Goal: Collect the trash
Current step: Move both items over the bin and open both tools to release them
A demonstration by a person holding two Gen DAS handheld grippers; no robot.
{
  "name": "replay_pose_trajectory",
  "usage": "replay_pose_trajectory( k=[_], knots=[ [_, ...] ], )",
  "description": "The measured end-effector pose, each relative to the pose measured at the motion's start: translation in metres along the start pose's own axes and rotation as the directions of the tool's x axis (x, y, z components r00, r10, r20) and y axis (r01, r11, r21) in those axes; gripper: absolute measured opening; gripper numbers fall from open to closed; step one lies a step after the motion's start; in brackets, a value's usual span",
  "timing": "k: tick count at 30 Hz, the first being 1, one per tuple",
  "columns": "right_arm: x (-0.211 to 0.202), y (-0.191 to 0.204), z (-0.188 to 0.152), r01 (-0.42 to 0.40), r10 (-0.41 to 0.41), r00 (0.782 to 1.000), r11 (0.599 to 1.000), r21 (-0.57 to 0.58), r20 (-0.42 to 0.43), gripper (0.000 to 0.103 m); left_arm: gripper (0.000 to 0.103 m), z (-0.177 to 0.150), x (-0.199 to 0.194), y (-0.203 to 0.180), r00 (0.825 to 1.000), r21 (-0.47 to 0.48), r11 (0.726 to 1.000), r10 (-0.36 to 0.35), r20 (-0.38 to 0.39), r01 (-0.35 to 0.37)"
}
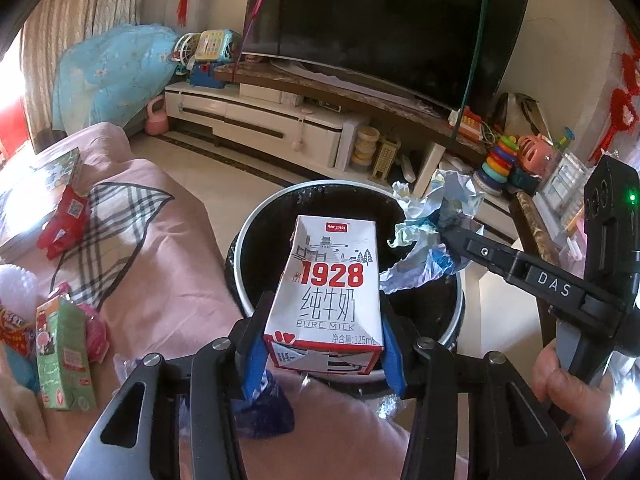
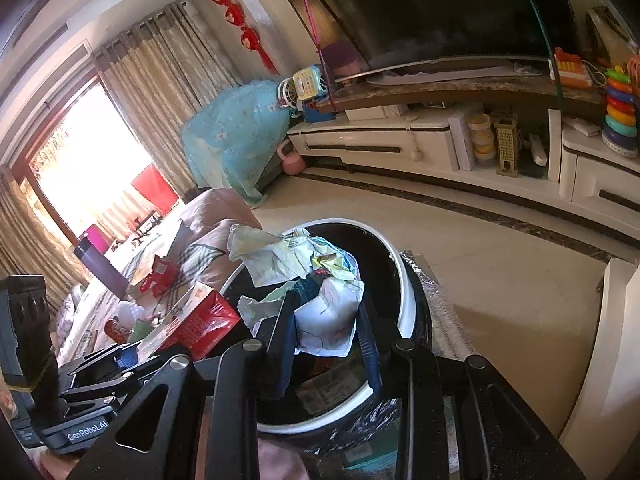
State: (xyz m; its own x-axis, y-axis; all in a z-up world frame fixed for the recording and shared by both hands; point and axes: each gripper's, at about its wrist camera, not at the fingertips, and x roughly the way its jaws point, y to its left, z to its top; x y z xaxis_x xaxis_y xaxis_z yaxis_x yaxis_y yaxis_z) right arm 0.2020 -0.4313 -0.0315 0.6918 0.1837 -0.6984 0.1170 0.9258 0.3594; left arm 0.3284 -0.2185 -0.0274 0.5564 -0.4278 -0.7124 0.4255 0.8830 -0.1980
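The left gripper (image 1: 326, 344) clamps a white milk carton (image 1: 330, 292) marked "1928 PURE MILK" between its blue pads (image 1: 254, 364), holding it upright over the near rim of the round trash bin (image 1: 248, 240), whose white ring frames a black liner. To the left of that, on the pink blanket (image 1: 160, 264) with a plaid patch, lie a green carton (image 1: 64, 356) standing upright, a red wrapper (image 1: 66, 220) and a book (image 1: 36, 196) under it. Moving right, the right gripper (image 1: 444, 236) reaches in from the side and pinches a crumpled wad of paper (image 1: 428, 224) just above the far right edge of the bin, close beside the milk carton but apart from it. In the right wrist view the same right gripper (image 2: 324, 344) has its fingers closed on the crumpled paper (image 2: 304, 280), which bulges up between them over the bin's opening (image 2: 408, 296); the left tool sits at the lower left with its carton showing a red face (image 2: 200, 320). Behind stand the dark television (image 2: 440, 8), the white cabinet (image 2: 380, 144) and a stack of coloured toy rings (image 2: 620, 108) at far right
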Motion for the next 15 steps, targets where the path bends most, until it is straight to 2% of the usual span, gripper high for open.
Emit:
replay_pose_trajectory(
  k=[4,5,6,7,8,11,13,15],
  knots=[
    [0.003,0.004,0.001,0.006,-0.006,1.000,1.000,-0.004,-0.010,0.032,0.047,0.003,0.006,-0.001,1.000,-0.007,1.000,-0.007,-0.007,0.007],
    [0.005,0.004,0.001,0.006,-0.006,1.000,1.000,-0.006,-0.015,0.034,0.049,0.004,0.006,-0.002,1.000,-0.010,1.000,-0.010,-0.007,0.010],
    [0.005,0.004,0.002,0.005,-0.005,1.000,1.000,-0.006,-0.017,0.035,0.056,0.003,0.006,-0.001,1.000,-0.015,1.000,-0.014,-0.007,0.013],
    [0.006,0.005,0.002,0.003,-0.003,1.000,1.000,-0.005,-0.017,0.040,0.063,0.003,0.005,-0.001,1.000,-0.018,1.000,-0.011,-0.005,0.011],
    [0.006,0.004,0.002,0.000,0.000,1.000,1.000,-0.001,-0.017,0.048,0.065,0.003,0.003,0.000,1.000,-0.022,1.000,-0.007,0.000,0.007],
    [0.003,0.002,0.001,-0.008,0.008,1.000,1.000,0.015,-0.009,0.058,0.066,0.000,-0.005,0.004,1.000,-0.032,0.999,-0.011,0.014,0.012],
    [0.001,0.000,0.001,-0.014,0.014,1.000,1.000,0.019,-0.001,0.069,0.069,-0.005,-0.013,0.008,1.000,-0.043,0.999,-0.010,0.024,0.011],
    [-0.005,0.003,-0.002,-0.019,0.019,1.000,1.000,0.022,0.009,0.074,0.071,-0.011,-0.021,0.013,0.999,-0.053,0.999,-0.010,0.033,0.011]
  ],
)
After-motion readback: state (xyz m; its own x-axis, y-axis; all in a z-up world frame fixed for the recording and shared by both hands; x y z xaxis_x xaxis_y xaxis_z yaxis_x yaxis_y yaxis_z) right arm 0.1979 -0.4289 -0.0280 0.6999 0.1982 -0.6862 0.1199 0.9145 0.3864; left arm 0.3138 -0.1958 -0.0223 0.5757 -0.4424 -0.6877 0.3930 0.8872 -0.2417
